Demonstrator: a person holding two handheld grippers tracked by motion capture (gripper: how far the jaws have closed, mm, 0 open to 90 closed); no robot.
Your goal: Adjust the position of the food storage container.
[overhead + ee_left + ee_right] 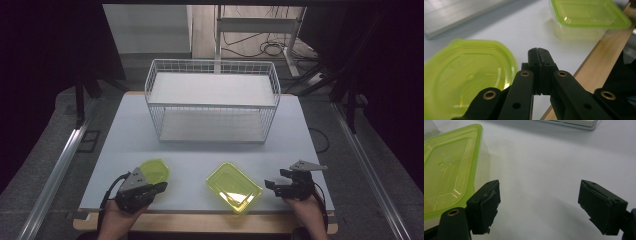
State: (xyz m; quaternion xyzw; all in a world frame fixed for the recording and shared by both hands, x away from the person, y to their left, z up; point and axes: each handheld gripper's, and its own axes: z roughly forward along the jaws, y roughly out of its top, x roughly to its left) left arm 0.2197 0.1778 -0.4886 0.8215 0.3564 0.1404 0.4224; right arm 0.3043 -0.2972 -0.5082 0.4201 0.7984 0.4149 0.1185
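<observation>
A shallow yellow-green lid [155, 171] lies at the front left of the white table [125, 135]. My left gripper [161, 188] hovers just in front of it, shut with nothing between its jaws. In the left gripper view the closed tips [539, 53] sit to the right of the lid [466, 72]. A clear yellow-green container [234, 187] rests at the front centre, and it shows far off in that view as the container [589, 17]. My right gripper [276, 179] stands open to its right, apart from it. Its pads [487, 205] frame bare table, with the container [449, 170] to their left.
A white wire basket [210, 105] with two shelves stands at the back centre of the table. A wooden edge [200, 222] runs along the table's front, seen as a wooden strip [599, 57] in the left gripper view. Dark frame rails flank both sides.
</observation>
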